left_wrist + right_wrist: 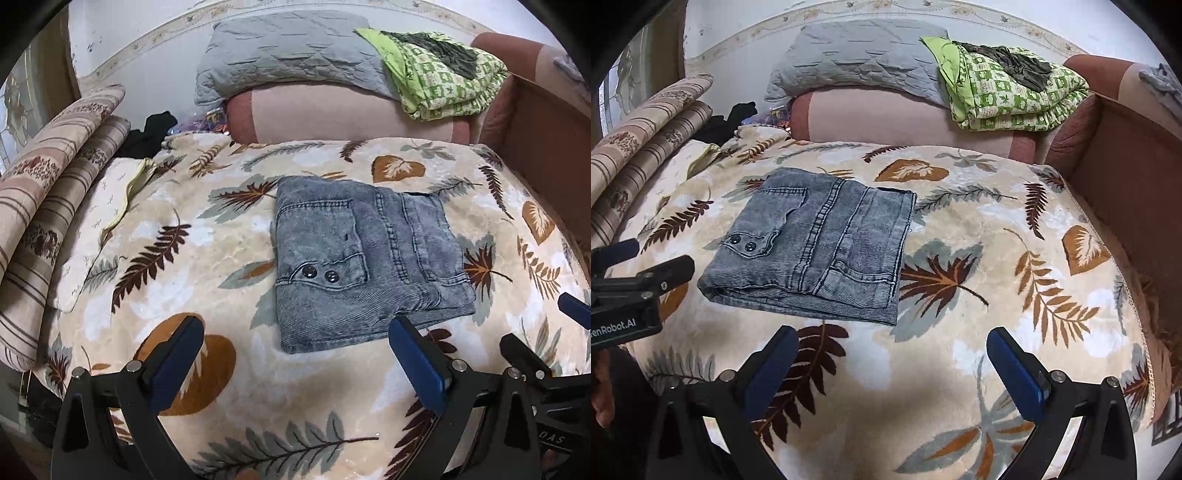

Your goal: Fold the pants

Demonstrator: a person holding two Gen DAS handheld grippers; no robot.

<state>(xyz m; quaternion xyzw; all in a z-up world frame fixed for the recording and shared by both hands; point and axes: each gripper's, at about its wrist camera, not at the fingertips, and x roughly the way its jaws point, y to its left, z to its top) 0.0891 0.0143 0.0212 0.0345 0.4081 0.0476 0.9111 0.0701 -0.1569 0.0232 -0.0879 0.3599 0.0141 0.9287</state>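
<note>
A pair of grey-blue washed denim pants [365,254], folded into a compact, roughly square bundle, lies flat on a cream plush blanket printed with brown, orange and grey-green leaves [221,258]; it sits in the centre of the left wrist view and left of centre in the right wrist view [820,243]. Two dark round buttons [319,274] show on a pocket flap facing up. The left gripper [295,336], black with blue finger pads, fills the bottom of its frame with jaws spread wide and nothing between them, its right pad overlapping the near edge of the bundle in the picture. The right gripper [892,347] is equally wide apart and empty above bare blanket, just in front of the bundle. Along the top of both frames a grey quilted pillow [288,55] and a folded green patterned cloth [450,81] rest on a pink-and-rust cushion [332,118].
</note>
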